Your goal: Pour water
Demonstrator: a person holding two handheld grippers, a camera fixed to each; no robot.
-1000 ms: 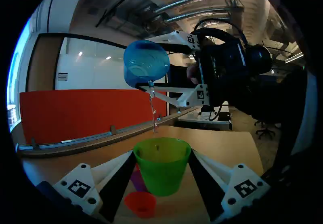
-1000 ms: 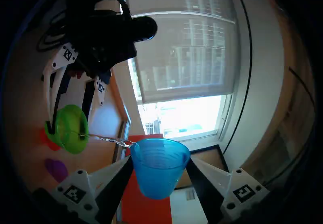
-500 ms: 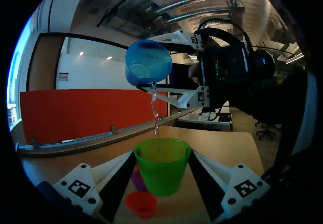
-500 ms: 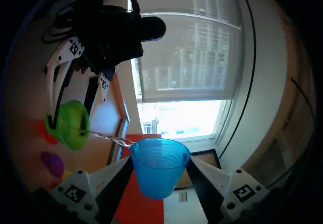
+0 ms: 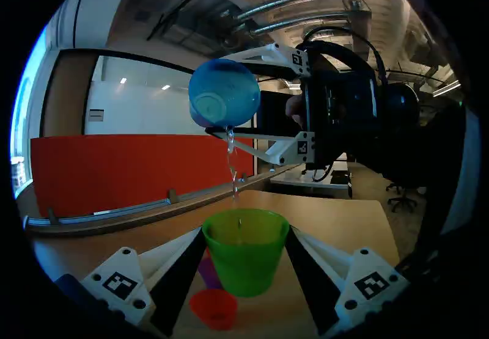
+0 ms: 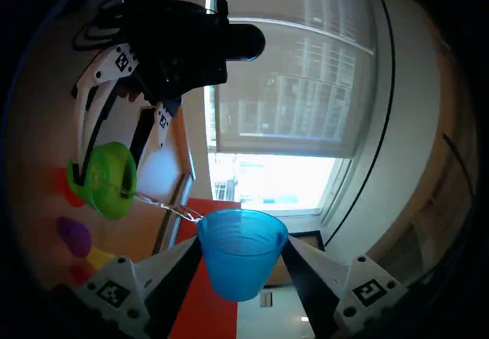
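Pouring is underway. At upper centre of the left gripper view, the right gripper [image 6: 242, 246] pinches the tipped blue cup [image 5: 223, 93]. A thin stream [image 5: 232, 168] falls into the green cup [image 5: 246, 253], pinched by the left gripper [image 5: 244, 241]. Next: level the blue cup once it is empty, seemingly soon.

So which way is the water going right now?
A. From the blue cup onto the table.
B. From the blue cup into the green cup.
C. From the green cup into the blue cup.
B: the tilted blue cup sends a thin stream of water down into the green cup below it.
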